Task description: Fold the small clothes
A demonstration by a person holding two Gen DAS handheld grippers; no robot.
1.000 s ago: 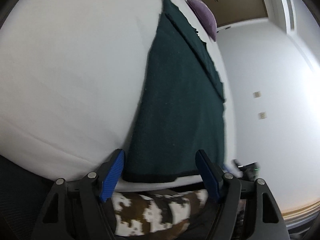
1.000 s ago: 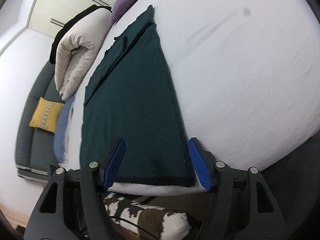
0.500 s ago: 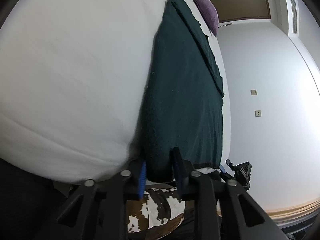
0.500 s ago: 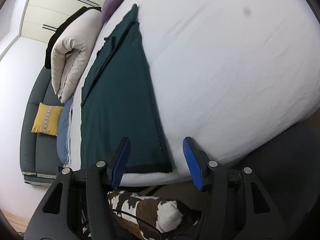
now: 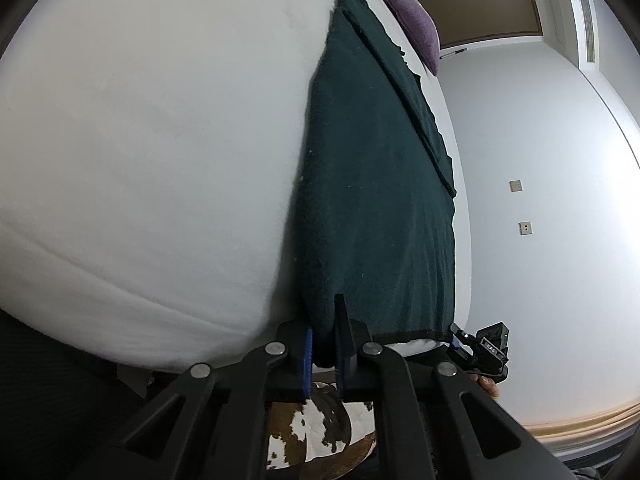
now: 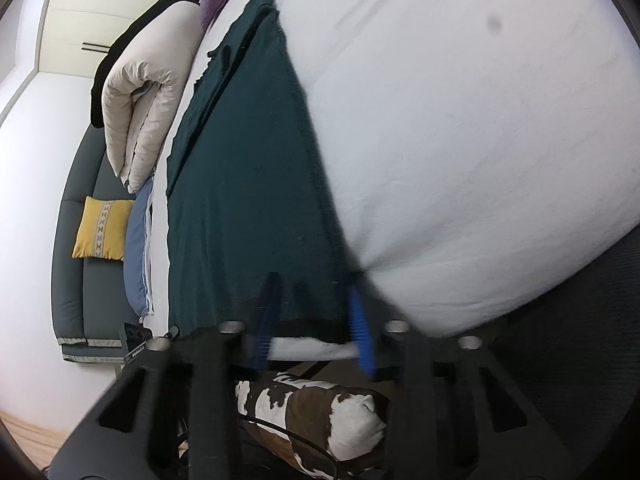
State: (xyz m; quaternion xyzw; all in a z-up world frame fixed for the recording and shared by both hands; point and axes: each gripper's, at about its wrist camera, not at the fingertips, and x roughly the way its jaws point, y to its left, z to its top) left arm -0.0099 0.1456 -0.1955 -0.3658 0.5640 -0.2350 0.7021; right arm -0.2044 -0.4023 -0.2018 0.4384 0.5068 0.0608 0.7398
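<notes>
While the left gripper pinches the dark green garment's near hem on the white bed, the right gripper's jaws are closing around the other corner, and may snag the sheet underneath.

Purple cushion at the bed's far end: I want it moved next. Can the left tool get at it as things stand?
Probably not: the left tool is shut on the near hem of the dark green cloth, and the purple cushion lies beyond the cloth's far end.
</notes>
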